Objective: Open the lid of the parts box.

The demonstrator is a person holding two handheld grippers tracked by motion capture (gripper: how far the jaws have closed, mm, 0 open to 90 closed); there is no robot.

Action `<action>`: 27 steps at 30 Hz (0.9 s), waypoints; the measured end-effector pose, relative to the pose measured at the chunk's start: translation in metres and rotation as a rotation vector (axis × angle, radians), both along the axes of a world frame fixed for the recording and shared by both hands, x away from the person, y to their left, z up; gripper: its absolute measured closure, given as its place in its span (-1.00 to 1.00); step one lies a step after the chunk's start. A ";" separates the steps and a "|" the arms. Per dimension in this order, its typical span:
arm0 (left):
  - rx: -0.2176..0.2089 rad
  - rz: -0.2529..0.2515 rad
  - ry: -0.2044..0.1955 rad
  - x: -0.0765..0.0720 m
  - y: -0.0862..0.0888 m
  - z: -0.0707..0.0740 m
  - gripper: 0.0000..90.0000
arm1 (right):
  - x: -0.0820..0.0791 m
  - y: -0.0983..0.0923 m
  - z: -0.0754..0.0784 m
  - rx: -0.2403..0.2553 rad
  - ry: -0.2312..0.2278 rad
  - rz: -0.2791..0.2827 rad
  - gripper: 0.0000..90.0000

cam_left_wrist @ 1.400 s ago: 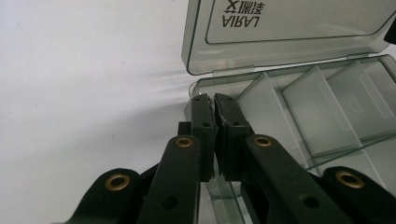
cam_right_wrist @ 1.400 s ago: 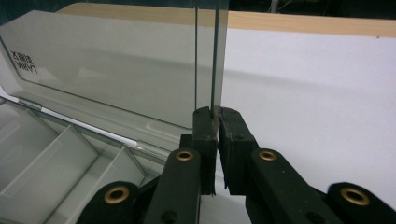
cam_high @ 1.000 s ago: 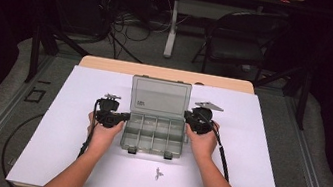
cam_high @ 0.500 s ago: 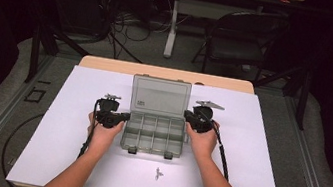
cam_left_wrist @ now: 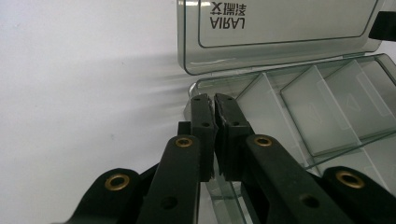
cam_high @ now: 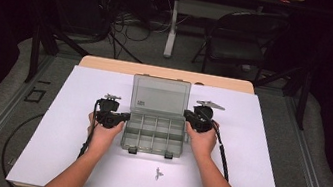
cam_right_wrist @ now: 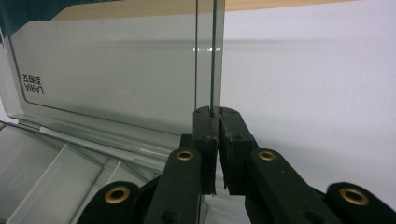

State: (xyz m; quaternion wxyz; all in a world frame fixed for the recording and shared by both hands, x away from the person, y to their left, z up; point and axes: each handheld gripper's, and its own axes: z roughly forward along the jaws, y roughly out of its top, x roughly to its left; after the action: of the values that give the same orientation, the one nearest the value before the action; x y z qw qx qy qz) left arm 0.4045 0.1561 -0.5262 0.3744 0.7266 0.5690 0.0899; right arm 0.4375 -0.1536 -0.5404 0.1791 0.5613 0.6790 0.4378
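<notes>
Flanking the clear compartment box (cam_high: 153, 134) from both sides, the two claws sit level with its short ends; the box lies in the middle of the white tabletop (cam_high: 258, 138), its long axis running left to right, its lid (cam_high: 160, 95) standing open and tilted away from the person; the left claw (cam_high: 124, 116) meets the left end wall, the right claw (cam_high: 188, 118) the right end near the hinge corner; each hand is equally near its own end, so neither has the advantage. In the left claw's view the jaws are pressed almost together on the thin rim of the box's wall (cam_left_wrist: 205, 95); in the right claw's view the jaws are likewise nearly closed, and the clear edge of the lid (cam_right_wrist: 212, 60) rises straight out from between them, so that claw seems to pinch the plastic at that side. My reading is that whichever way the box or lid goes next, it turns on this symmetric, end-to-end pinch along the long axis. A small metal piece (cam_high: 158, 173) lies on the tabletop in front of the box, well apart from both claws.
</notes>
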 end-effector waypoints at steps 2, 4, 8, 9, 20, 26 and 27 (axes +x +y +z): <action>0.000 0.001 0.000 0.000 0.000 0.000 0.94 | 0.000 0.000 0.000 -0.001 -0.001 0.001 0.91; 0.000 0.000 -0.001 0.000 0.000 0.000 0.94 | 0.000 0.000 0.000 0.001 -0.001 0.001 0.91; 0.002 -0.002 0.000 0.000 0.000 0.000 0.94 | 0.001 0.000 -0.001 0.001 -0.001 -0.002 0.91; 0.002 -0.002 -0.001 0.000 0.000 0.000 0.94 | 0.001 0.000 -0.001 0.001 -0.001 -0.003 0.91; 0.001 0.001 -0.002 0.000 0.000 0.000 0.94 | 0.002 0.001 -0.004 -0.004 -0.005 -0.008 0.92; 0.001 0.005 -0.005 -0.001 -0.001 0.000 0.94 | 0.004 0.000 -0.008 0.006 0.011 -0.009 0.92; 0.001 0.004 -0.006 -0.001 -0.001 0.000 0.94 | 0.004 0.000 -0.009 0.002 0.010 -0.010 0.92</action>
State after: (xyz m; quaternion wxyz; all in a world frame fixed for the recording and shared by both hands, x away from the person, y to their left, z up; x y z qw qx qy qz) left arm 0.4035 0.1555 -0.5266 0.3754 0.7255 0.5692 0.0931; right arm 0.4419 -0.1534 -0.5491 0.1774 0.5669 0.6769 0.4347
